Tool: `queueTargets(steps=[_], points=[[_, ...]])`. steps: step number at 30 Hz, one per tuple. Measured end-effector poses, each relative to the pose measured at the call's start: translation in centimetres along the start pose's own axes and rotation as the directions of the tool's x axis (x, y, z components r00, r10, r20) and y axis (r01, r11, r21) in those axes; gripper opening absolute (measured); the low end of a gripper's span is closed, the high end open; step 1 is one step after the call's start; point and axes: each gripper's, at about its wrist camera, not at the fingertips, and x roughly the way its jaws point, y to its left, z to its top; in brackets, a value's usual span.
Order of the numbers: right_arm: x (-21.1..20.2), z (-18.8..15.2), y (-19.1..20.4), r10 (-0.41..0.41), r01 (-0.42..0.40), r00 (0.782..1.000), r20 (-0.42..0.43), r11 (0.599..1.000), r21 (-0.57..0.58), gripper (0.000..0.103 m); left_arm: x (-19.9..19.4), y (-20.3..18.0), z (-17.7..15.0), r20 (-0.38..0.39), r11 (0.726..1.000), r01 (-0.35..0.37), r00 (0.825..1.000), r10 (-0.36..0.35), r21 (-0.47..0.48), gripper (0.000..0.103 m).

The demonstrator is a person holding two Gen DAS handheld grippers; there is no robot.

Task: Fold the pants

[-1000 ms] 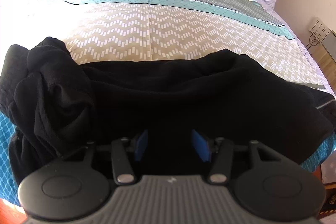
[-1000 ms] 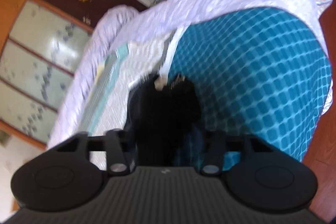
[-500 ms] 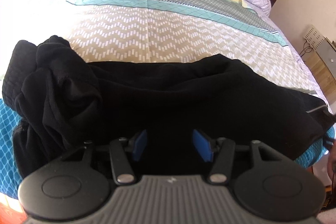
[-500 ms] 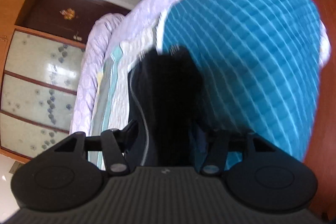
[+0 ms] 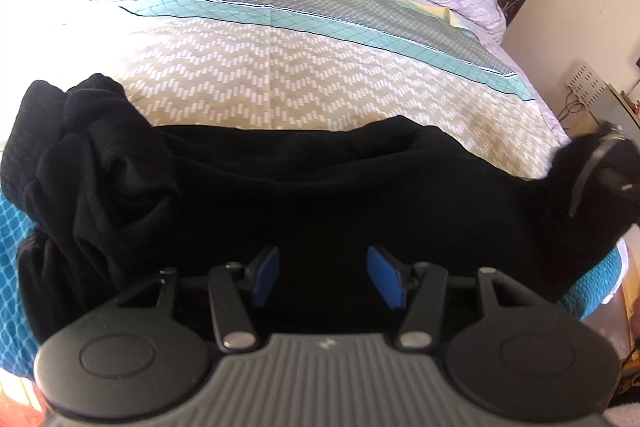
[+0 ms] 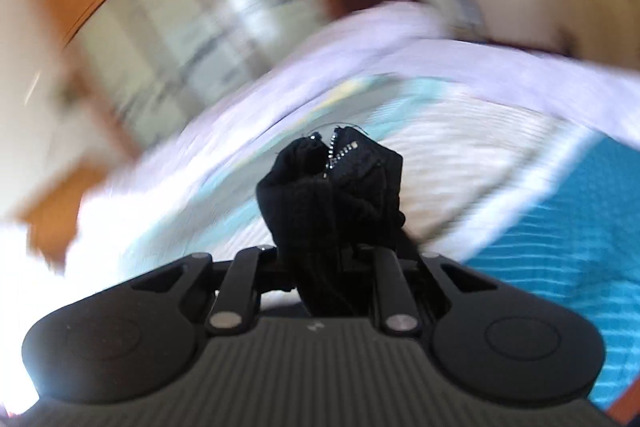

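Black pants (image 5: 304,195) lie along the bed's (image 5: 280,75) near edge, bunched at the left end. Our right gripper (image 6: 332,267) grasps a zippered end, lifted; our left gripper (image 5: 326,275) hovers released above them. We judge folding barely begun.

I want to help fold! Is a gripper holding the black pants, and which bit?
Yes. The right gripper is shut on the pants, pinching a bunched end with a zipper. The left gripper is open, holding nothing.
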Motion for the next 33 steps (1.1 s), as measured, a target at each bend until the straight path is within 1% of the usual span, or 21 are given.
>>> queueTargets(steps=[1, 3, 4, 5, 6, 7, 8, 9, 10, 12, 15, 17, 18, 20, 21, 23, 24, 28, 29, 31, 33], points=[[1.0, -1.5, 2.7, 0.015, -0.019, 0.999, -0.041, 0.994, -0.106, 0.020, 0.0, -0.1, -0.1, -0.003, 1.000, 0.000, 1.000, 0.000, -0.001, 0.051], [3.8, -5.3, 7.3, -0.011, -0.038, 0.988, -0.155, 0.950, -0.311, 0.024, 0.0, 0.1, -0.4, -0.009, 1.000, -0.001, 1.000, 0.001, -0.004, 0.051], [5.6, -7.5, 8.9, -0.042, -0.055, 0.971, -0.236, 0.919, -0.389, 0.032, 0.0, 0.2, -0.5, -0.012, 1.000, -0.001, 1.000, 0.001, -0.008, 0.051], [6.9, -9.6, 9.8, -0.061, -0.089, 0.947, -0.316, 0.895, -0.438, 0.044, -0.2, 0.3, -0.6, -0.014, 1.000, -0.001, 1.000, 0.001, -0.011, 0.051], [7.5, -11.2, 10.6, -0.080, -0.105, 0.935, -0.347, 0.869, -0.483, 0.050, -0.4, 0.5, -0.8, -0.013, 1.000, -0.001, 1.000, 0.001, -0.012, 0.051], [6.8, -12.1, 11.6, -0.092, -0.094, 0.951, -0.294, 0.822, -0.562, 0.062, -0.6, 0.6, -0.9, -0.010, 1.000, 0.000, 1.000, 0.000, -0.010, 0.051], [6.0, -12.5, 12.3, -0.090, -0.105, 0.956, -0.279, 0.782, -0.615, 0.070, -0.8, 0.9, -1.0, -0.008, 1.000, 0.002, 1.000, -0.002, -0.010, 0.051], [5.1, -12.3, 12.6, -0.075, -0.125, 0.957, -0.280, 0.765, -0.631, 0.072, -0.9, 1.2, -1.1, -0.009, 1.000, 0.001, 1.000, -0.001, -0.015, 0.052], [4.1, -11.7, 12.7, -0.050, -0.144, 0.958, -0.282, 0.768, -0.625, 0.073, -0.9, 1.5, -1.2, -0.012, 1.000, 0.001, 1.000, -0.001, -0.024, 0.052], [2.5, -10.0, 12.8, 0.019, -0.194, 0.955, -0.295, 0.792, -0.579, 0.073, -1.0, 2.1, -1.3, -0.013, 0.999, 0.008, 1.000, -0.008, -0.045, 0.052], [1.1, -7.0, 11.5, 0.155, -0.271, 0.944, -0.290, 0.865, -0.422, 0.069, -1.1, 2.4, -1.5, -0.006, 0.998, 0.024, 1.000, -0.024, -0.065, 0.052], [0.8, -5.9, 10.4, 0.184, -0.262, 0.950, -0.253, 0.910, -0.320, 0.049, -1.2, 2.2, -1.5, 0.001, 0.998, 0.032, 0.999, -0.032, -0.062, 0.052], [1.4, -5.7, 9.9, 0.171, -0.238, 0.955, -0.242, 0.929, -0.284, 0.044, -1.4, 2.2, -1.6, 0.005, 0.998, 0.033, 0.999, -0.033, -0.057, 0.052], [3.9, -6.0, 8.9, 0.131, -0.187, 0.956, -0.261, 0.961, -0.206, 0.026, -1.7, 2.2, -1.7, 0.010, 0.998, 0.031, 0.999, -0.031, -0.052, 0.052], [5.3, -6.7, 8.3, 0.121, -0.173, 0.948, -0.294, 0.972, -0.159, 0.025, -1.9, 2.3, -1.8, 0.014, 0.998, 0.029, 1.000, -0.028, -0.054, 0.052], [8.6, -9.1, 7.1, 0.093, -0.137, 0.916, -0.391, 0.987, -0.086, 0.026, -2.8, 2.9, -2.0, 0.028, 0.997, 0.030, 0.999, -0.028, -0.067, 0.052], [8.5, -9.6, 7.0, 0.103, -0.135, 0.936, -0.337, 0.988, -0.071, 0.026, -3.4, 3.3, -2.1, 0.041, 0.997, 0.031, 0.999, -0.028, -0.073, 0.052], [7.4, -8.1, 8.7, 0.058, -0.111, 0.936, -0.348, 0.985, -0.135, 0.029, -7.1, 6.3, -2.8, 0.131, 0.992, 0.025, 0.991, -0.009, -0.123, 0.056], [6.8, -7.8, 8.8, 0.064, -0.114, 0.941, -0.331, 0.984, -0.134, 0.031, -8.1, 7.3, -3.0, 0.156, 0.989, 0.015, 0.988, 0.008, -0.145, 0.057], [5.7, -7.5, 8.9, 0.105, -0.143, 0.949, -0.298, 0.984, -0.108, 0.031, -9.9, 9.7, -3.2, 0.207, 0.978, -0.008, 0.977, 0.053, -0.210, 0.060], [5.0, -7.3, 9.4, 0.138, -0.170, 0.950, -0.280, 0.981, -0.094, 0.031, -10.9, 12.4, -3.4, 0.238, 0.954, -0.018, 0.967, 0.093, -0.299, 0.064]])
